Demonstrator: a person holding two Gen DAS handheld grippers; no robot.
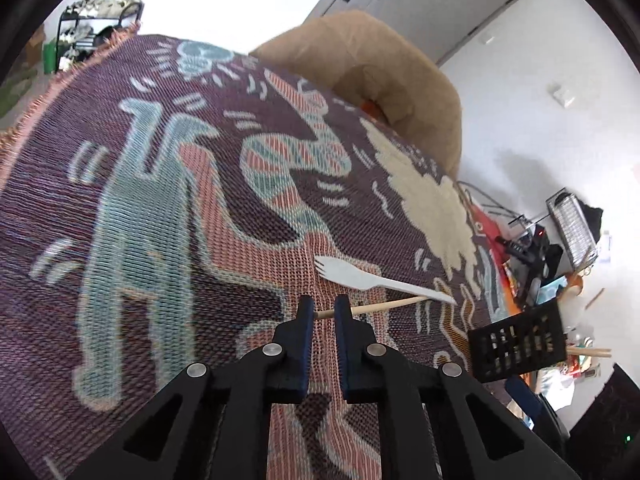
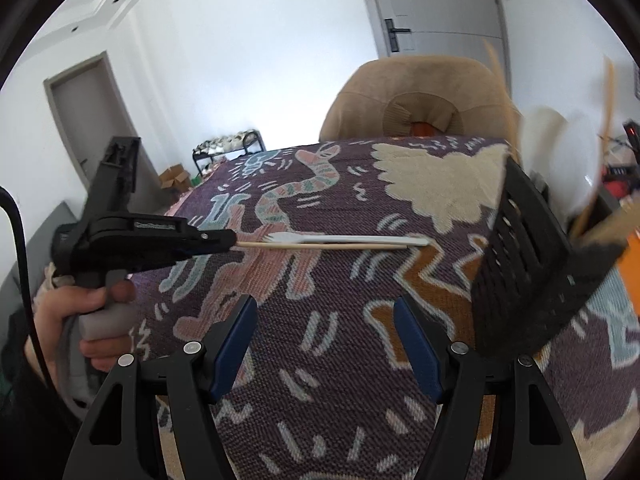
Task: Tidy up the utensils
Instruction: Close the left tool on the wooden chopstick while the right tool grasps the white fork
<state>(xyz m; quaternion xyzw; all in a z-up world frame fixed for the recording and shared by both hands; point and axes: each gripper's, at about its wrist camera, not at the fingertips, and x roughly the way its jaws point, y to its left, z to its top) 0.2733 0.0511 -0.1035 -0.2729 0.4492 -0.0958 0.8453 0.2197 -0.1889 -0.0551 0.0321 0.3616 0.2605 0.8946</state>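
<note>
A white-walled room with a grey door (image 2: 436, 0) and a tan armchair (image 2: 420, 96) lies behind a table draped in a woven cloth (image 2: 328, 320) of purple ground with cartoon figures. Taking the black slotted basket (image 2: 520, 264) as landmark: one wooden chopstick (image 2: 324, 245) lies flat on the cloth to its left, its far end near the basket, and one white plastic fork (image 1: 376, 280) lies just beside it, on the side farther from the cameras, its handle tip crossing or touching the stick's basket-side end. The left gripper (image 1: 323, 312) has its jaws drawn narrow on the chopstick's tip farthest from the basket; the stick passes between the blue pads, so I judge it pinched. The right gripper (image 2: 326, 344), nearer the viewer than the basket, stands wide and empty. Risks, as I judge them: the hold is at the very end of a thin round stick, so it may pivot, droop or slip out when lifted; the rising stick could drag or flick the fork; and the basket, already holding several blurred utensils, could be nudged or tipped on the soft cloth. Counted: one chopstick and one fork loose, one basket, two grippers.
</note>
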